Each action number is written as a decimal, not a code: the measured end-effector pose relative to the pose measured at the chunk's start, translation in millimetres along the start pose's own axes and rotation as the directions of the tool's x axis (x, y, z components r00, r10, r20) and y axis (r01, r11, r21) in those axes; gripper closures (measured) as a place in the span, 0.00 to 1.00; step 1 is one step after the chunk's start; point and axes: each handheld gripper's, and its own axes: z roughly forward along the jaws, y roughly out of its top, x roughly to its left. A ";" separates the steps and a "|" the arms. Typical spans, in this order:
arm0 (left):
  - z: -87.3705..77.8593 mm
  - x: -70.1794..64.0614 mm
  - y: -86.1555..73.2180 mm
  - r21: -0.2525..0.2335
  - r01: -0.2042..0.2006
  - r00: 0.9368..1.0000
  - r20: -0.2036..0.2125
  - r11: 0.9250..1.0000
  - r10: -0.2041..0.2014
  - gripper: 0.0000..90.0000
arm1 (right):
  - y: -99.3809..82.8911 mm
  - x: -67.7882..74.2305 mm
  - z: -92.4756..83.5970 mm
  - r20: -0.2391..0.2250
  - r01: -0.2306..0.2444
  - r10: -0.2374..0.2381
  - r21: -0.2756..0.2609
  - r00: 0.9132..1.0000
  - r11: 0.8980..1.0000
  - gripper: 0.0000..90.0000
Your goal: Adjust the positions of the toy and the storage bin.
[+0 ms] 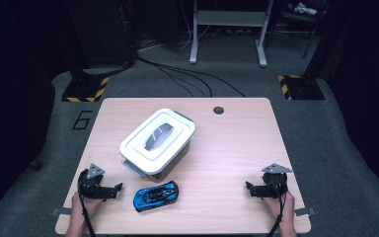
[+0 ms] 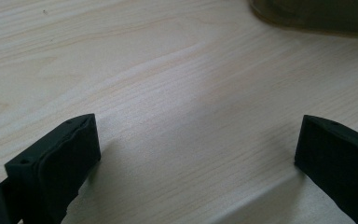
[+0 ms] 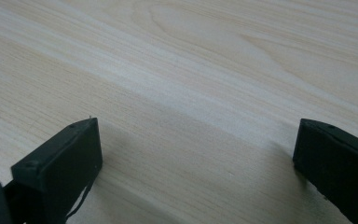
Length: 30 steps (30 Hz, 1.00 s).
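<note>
The left gripper [image 1: 114,189] rests low on the wooden table [image 1: 237,148] near its front left corner, jaws spread wide over bare wood with nothing between them. Just beside its tips, toward the middle of the table, lies a blue toy car [image 1: 156,195], apart from the jaws. Behind the car stands a white lidded storage box [image 1: 158,140] with a grey handle. The right gripper [image 1: 249,188] sits well apart near the front right corner, its jaws also spread over bare wood.
</note>
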 end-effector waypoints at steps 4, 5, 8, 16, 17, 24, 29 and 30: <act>0.5 -0.3 -0.2 -0.008 0.002 1.000 -0.002 1.000 -0.002 0.00 | 0.0 0.2 -0.1 -0.002 -0.004 0.004 0.001 1.000 1.000 0.01; 0.5 -0.3 -0.2 -0.008 0.002 1.000 -0.002 1.000 -0.002 0.00 | 0.0 0.2 -0.1 0.000 -0.005 0.005 0.001 1.000 1.000 0.01; 0.4 -1.2 -0.5 -0.012 -0.010 1.000 0.004 1.000 0.010 0.00 | 0.0 0.2 -0.1 0.000 -0.005 0.005 0.001 1.000 1.000 0.01; -11.3 -1.2 8.9 -0.015 -0.014 0.999 0.041 1.000 0.015 0.00 | 0.2 0.2 0.0 -0.001 -0.004 0.004 0.002 1.000 1.000 0.01; -16.7 -1.4 15.8 -0.026 -0.009 0.998 0.058 1.000 0.010 0.00 | 0.1 0.2 0.0 -0.002 -0.003 0.003 0.001 1.000 1.000 0.01; -39.9 -6.2 37.9 -0.044 -0.028 0.996 0.081 0.999 0.031 0.00 | 0.2 0.2 0.0 -0.003 -0.003 0.003 0.002 1.000 1.000 0.01; -60.3 -7.3 51.0 -0.060 -0.057 0.995 0.072 0.997 0.062 0.00 | 0.3 0.7 0.2 -0.002 -0.009 0.009 0.000 1.000 1.000 0.01; -64.5 -8.0 54.1 -0.080 -0.056 0.996 0.071 0.995 0.062 0.00 | 0.3 0.7 0.2 -0.002 -0.009 0.009 0.000 1.000 1.000 0.01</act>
